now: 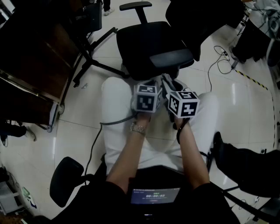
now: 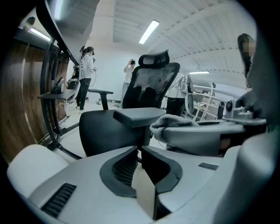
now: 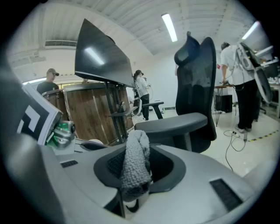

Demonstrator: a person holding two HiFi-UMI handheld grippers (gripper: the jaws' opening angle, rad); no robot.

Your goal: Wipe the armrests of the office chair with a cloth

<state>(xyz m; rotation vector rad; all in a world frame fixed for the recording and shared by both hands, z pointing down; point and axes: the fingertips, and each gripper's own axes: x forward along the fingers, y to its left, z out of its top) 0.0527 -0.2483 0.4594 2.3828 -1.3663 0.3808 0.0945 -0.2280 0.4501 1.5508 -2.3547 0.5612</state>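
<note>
In the right hand-held gripper (image 3: pixel 139 173), the cloth (image 3: pixel 134 153) is pinched upright.

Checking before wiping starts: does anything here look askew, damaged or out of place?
Nothing stands out. The office chair stands upright, its near armrest level, and the cloth is pinched in the right tongs.

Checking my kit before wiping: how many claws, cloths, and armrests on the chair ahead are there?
Claws: 2 (left claw, right claw)
Cloths: 1 (cloth in the right claw)
Armrests: 2 (near armrest, far armrest)
Total: 5
</note>
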